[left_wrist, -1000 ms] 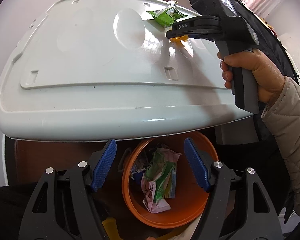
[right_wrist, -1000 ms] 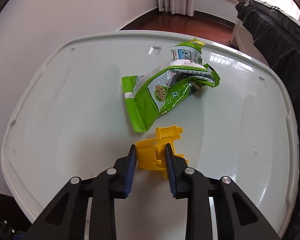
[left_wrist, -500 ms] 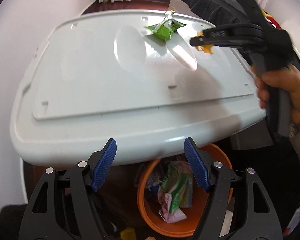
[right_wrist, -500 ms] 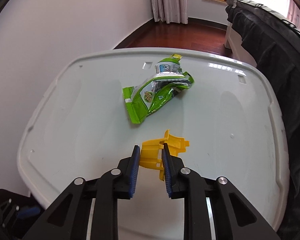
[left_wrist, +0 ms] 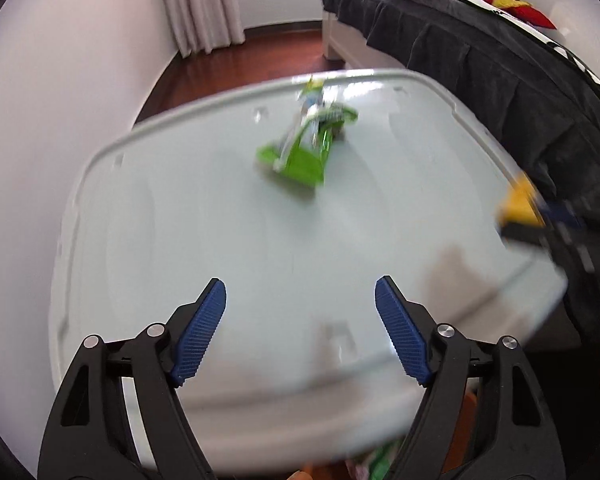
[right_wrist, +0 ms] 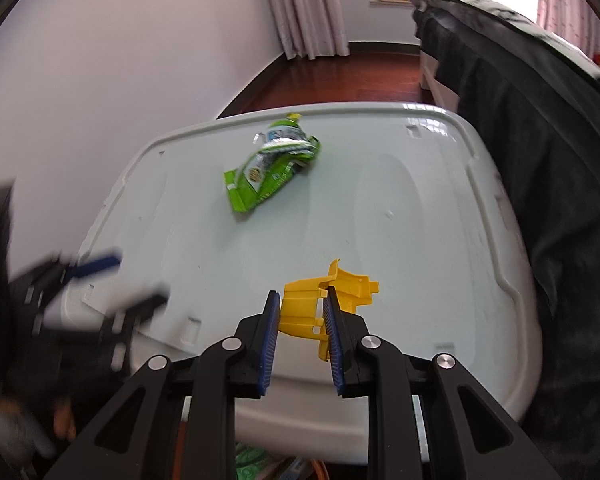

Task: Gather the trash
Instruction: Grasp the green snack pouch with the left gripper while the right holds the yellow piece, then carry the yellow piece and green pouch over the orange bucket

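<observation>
Two wrist cameras look down on a pale plastic tabletop [right_wrist: 400,216] beside a dark-draped bed [right_wrist: 540,140]. The right wrist view shows the right gripper [right_wrist: 300,312] clamped on a yellow plastic piece [right_wrist: 312,300], held just above the near part of the top. Farther back lies a crumpled green snack wrapper [right_wrist: 268,172], flat on the surface and well apart from the yellow piece. The left wrist view is blurred but shows the left gripper [left_wrist: 300,300], its blue pads [left_wrist: 200,332] wide apart and opening, with nothing between them. Only the right view gives the wrapper sharply; below the table edge it catches green packaging [right_wrist: 256,460] and an orange rim [right_wrist: 320,472].
</observation>
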